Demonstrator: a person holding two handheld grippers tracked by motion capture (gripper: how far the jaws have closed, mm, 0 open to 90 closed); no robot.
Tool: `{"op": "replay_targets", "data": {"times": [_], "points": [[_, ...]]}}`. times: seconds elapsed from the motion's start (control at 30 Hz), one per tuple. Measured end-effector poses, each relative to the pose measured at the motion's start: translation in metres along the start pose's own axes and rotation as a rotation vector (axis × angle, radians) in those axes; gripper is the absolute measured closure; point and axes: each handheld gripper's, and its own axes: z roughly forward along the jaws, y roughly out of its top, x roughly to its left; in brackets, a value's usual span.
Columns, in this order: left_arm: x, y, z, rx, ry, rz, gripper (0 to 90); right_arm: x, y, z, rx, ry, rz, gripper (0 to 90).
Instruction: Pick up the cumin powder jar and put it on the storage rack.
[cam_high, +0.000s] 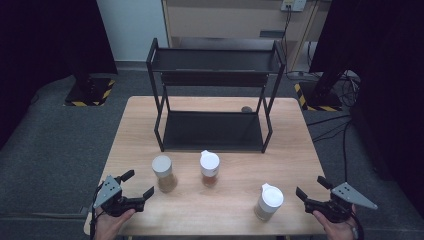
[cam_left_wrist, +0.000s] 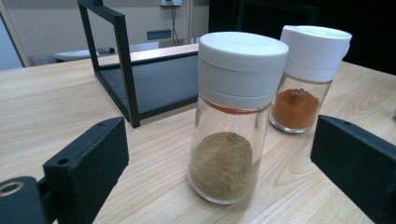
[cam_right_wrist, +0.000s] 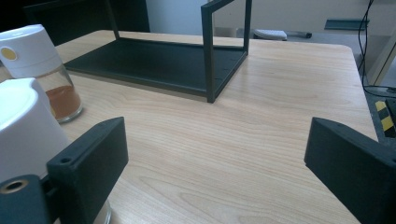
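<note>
Both grippers are sitting at the near edge of the bench, and I am holding them low with nothing between the jaws. Left gripper (cam_high: 136, 184) is spread wide near the near-left corner, and in the left gripper view its jaws are framing the jar of tan spice (cam_left_wrist: 232, 122) without touching it; that jar is standing upright just ahead, near the front edge and left of centre. Right gripper (cam_high: 310, 188) is also gaping open near the near-right corner, and its jaws are pointing past the white-capped jar (cam_high: 268, 201), which is standing just to its left, close to the near edge. Between those two, a little farther in, the jar of orange spice (cam_high: 209, 168) is standing upright in front of the black two-tier rack (cam_high: 215, 131), whose shelves are bare and whose frame is occupying the far half of the bench.

I am reading this as the opening step: lining up to pick a jar for the rack. Next, I judge, I am needing to slide the left gripper forward so the pads straddle the glass body below the lid, close gently, then lift clear before heading for the lower shelf.
</note>
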Motion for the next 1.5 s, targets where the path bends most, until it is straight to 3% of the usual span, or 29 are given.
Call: {"op": "replay_targets", "data": {"times": [0.53, 0.87, 0.97, 1.5], "points": [[-0.005, 0.028, -0.002, 0.005, -0.018, 0.023, 2.9, -0.001, 0.000, 0.001, 0.007, 0.001, 0.005, 6.6], [-0.002, 0.046, 0.000, 0.037, -0.039, 0.041, 2.9, -0.002, 0.000, 0.001, 0.007, 0.000, 0.015, 6.9], [0.001, 0.050, 0.002, 0.046, -0.054, 0.031, 2.8, -0.002, 0.000, 0.002, 0.008, -0.001, 0.015, 6.9], [0.003, 0.064, 0.020, 0.106, -0.069, 0.062, 3.3, -0.001, 0.000, 0.002, 0.011, -0.005, 0.014, 7.1]]}}
